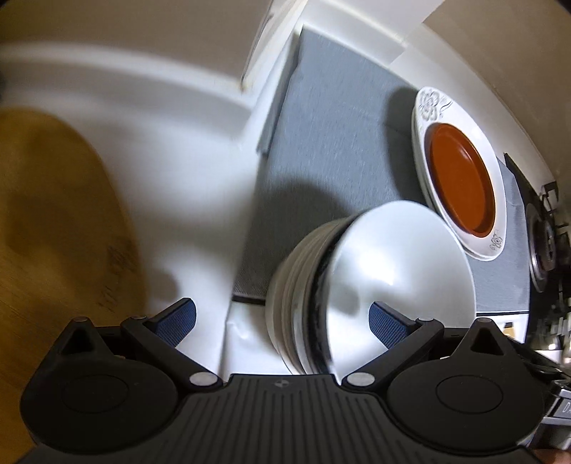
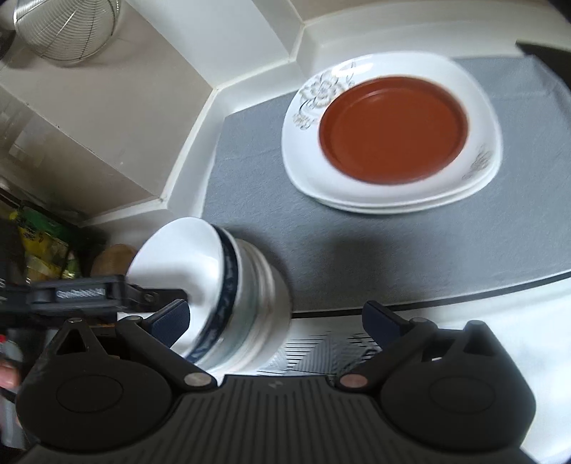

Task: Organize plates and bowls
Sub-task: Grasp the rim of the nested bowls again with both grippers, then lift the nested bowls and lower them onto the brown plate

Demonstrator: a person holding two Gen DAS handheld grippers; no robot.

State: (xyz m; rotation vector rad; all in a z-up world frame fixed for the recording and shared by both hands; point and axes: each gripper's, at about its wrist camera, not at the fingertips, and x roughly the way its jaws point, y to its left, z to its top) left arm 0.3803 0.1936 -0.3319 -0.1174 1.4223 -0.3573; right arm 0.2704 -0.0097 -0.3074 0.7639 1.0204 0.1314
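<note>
The left gripper [image 1: 282,321] and right gripper [image 2: 274,321] both gape wide, clamping nothing. The bowl stack [image 2: 228,299] sits lower centre; the red plate [image 2: 392,130] tops white plates [image 2: 392,194] upper right, on a grey mat [image 2: 321,242].

A grey mat [image 2: 271,214] lies on the white counter [image 2: 499,321], its near edge trimmed with a dark strip. A wire mesh basket [image 2: 67,28] sits in the beige recess at the upper left. A gas stove burner [image 1: 542,246] stands beside the mat. A wooden board [image 1: 53,221], blurred, lies on the counter's other side. Colourful packets [image 2: 39,242] crowd the shadowed corner at the left.
</note>
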